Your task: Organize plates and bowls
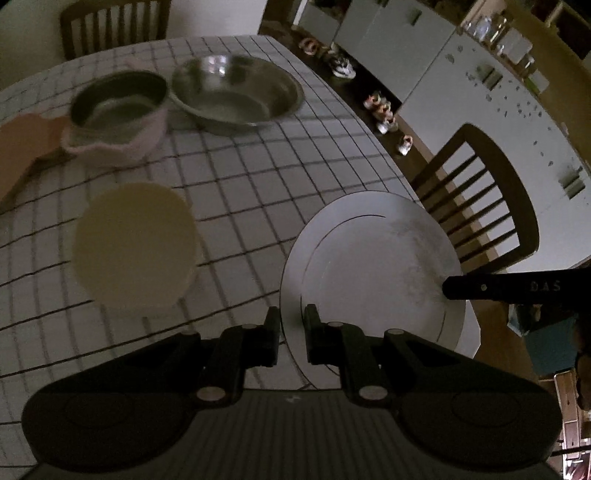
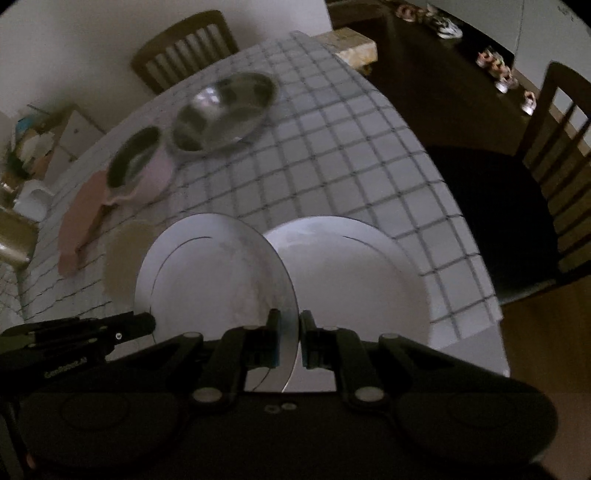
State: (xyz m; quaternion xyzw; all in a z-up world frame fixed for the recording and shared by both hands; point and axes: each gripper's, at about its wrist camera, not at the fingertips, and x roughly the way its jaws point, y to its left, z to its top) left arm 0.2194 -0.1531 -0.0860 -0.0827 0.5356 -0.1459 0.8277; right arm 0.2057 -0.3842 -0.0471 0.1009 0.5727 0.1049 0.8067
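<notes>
Both grippers hold one white plate (image 1: 373,266) above the checked tablecloth. My left gripper (image 1: 291,325) is shut on its near-left rim. My right gripper (image 2: 290,334) is shut on the opposite rim of the same plate (image 2: 214,280); it enters the left wrist view as a dark finger (image 1: 480,286). A second white plate (image 2: 354,280) lies on the table under and to the right of the held one. A cream plate (image 1: 133,243) lies to the left. A steel bowl (image 1: 236,90) and a pink-rimmed bowl (image 1: 118,110) stand at the far side.
A pink board or mat (image 1: 26,147) lies beside the pink bowl. Wooden chairs stand at the far end (image 1: 110,26) and the right side (image 1: 480,206) of the table. The table edge (image 2: 476,236) runs close to the right of the plates. Shoes line the floor.
</notes>
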